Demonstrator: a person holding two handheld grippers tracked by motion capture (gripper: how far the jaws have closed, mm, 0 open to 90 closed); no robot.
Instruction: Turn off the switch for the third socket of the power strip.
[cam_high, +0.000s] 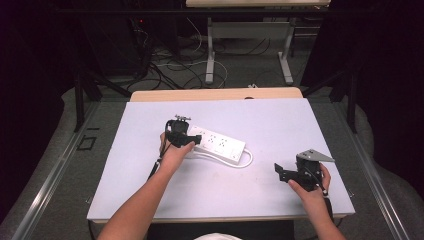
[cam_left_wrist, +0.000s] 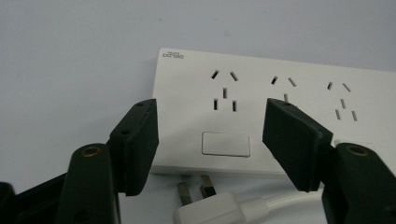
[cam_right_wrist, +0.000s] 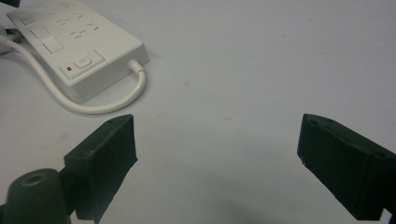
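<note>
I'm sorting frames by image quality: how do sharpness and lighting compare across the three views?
High view: bright white table, dark surroundings, power strip small and soft. Left gripper view: power strip sockets fairly sharp, near jaws and plug softer. Right gripper view: even light, slightly hazy, jaws blurred.

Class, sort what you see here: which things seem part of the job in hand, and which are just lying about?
Likely in the job: power strip, its plug and cord, left gripper.
Lying about: right gripper, idle; floor cables; far table.
</note>
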